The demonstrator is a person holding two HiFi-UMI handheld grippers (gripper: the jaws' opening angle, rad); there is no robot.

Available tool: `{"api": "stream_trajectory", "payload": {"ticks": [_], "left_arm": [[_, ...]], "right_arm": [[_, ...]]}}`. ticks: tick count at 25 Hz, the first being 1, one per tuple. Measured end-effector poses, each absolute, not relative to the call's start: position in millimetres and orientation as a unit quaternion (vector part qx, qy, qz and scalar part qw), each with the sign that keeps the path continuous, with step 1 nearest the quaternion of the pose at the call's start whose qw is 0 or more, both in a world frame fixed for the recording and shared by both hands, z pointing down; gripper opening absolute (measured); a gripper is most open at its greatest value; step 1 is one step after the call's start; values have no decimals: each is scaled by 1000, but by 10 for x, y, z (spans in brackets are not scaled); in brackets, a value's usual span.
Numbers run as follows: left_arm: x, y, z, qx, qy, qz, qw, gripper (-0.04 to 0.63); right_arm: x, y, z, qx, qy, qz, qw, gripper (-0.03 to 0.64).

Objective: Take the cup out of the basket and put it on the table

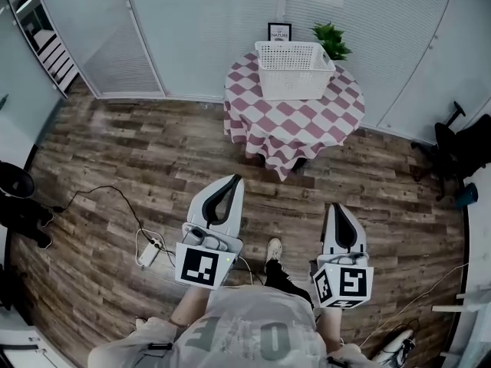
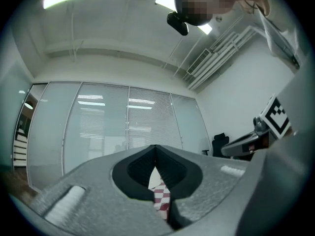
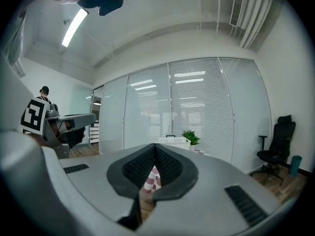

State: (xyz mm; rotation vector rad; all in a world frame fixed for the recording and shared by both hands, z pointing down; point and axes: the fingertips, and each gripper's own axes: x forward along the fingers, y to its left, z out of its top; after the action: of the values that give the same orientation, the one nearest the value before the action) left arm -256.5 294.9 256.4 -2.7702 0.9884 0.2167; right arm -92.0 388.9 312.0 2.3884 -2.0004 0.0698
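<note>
A white slatted basket (image 1: 294,69) stands on a round table with a red and white checked cloth (image 1: 295,121), far ahead of me. What lies inside the basket is hidden, and no cup shows. My left gripper (image 1: 232,181) and right gripper (image 1: 340,208) hang over the wooden floor, well short of the table, both shut with nothing between the jaws. In the right gripper view the basket (image 3: 173,141) shows small above the closed jaws of the right gripper (image 3: 155,147). The left gripper (image 2: 156,149) view shows only a strip of the checked cloth (image 2: 161,196).
A potted plant (image 1: 331,41) and a small framed sign (image 1: 279,31) stand behind the basket. Glass walls with blinds close off the back. A black office chair (image 1: 459,148) is at the right, and a power strip with cable (image 1: 149,250) lies on the floor at the left.
</note>
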Motion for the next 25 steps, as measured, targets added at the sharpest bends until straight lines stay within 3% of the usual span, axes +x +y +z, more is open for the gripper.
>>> {"api": "stream_trajectory", "payload": {"ticks": [15,25], "left_arm": [[-1109,1667,2166,-917,356,41,178,5],[-785,1346,2464,-930,338,34,139,5]], "right_arm": [[534,2545,3077,732,-681,21,-16,10],[569,2120,3146,705,-707,50,-27,11]]}}
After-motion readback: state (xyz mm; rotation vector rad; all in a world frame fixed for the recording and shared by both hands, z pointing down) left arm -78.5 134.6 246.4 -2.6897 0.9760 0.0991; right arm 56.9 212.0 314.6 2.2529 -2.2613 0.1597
